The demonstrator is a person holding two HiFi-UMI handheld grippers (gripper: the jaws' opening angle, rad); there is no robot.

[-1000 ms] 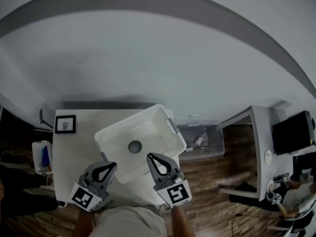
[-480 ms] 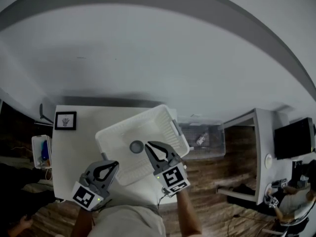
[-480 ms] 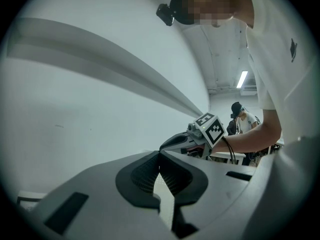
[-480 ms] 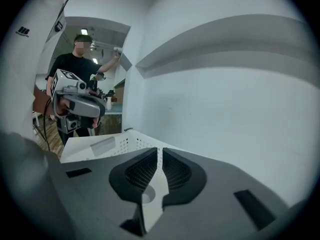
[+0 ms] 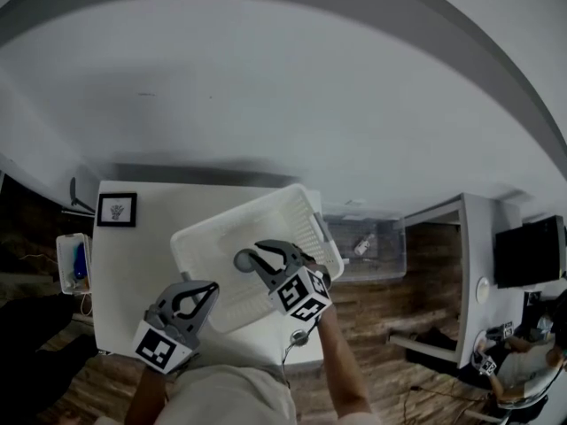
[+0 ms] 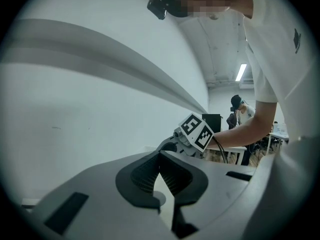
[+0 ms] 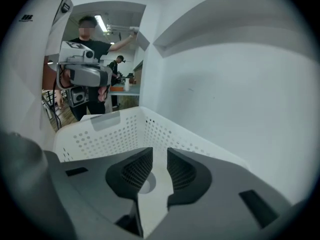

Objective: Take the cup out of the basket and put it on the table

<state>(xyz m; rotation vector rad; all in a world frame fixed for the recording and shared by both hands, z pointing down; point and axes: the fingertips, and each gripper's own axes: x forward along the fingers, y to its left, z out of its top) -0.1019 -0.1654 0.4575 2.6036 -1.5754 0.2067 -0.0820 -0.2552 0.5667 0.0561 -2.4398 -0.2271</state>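
A white perforated basket [image 5: 306, 228] lies skewed on the white table [image 5: 133, 264]. Inside it on the bottom is the cup [image 5: 242, 261], small, round and grey. My right gripper [image 5: 255, 255] reaches down into the basket with its tips just right of the cup. Its jaws have just been opening and stand a little apart with nothing between them. In the right gripper view the cup's rim [image 7: 146, 182] shows through the gap below the right gripper [image 7: 160, 153]. My left gripper [image 5: 210, 288] hovers by the basket's near left edge, shut and empty; its tips [image 6: 159, 155] meet.
A small framed picture [image 5: 116, 210] stands at the table's far left corner. A clear storage box [image 5: 368, 246] sits on the floor right of the table, and a grey desk [image 5: 474, 264] beyond it. A person [image 7: 87, 79] stands past the basket's far end.
My right gripper has moved forward and down into the basket, tipping downward toward the cup, and its jaws have parted slightly. The left gripper has hardly shifted.
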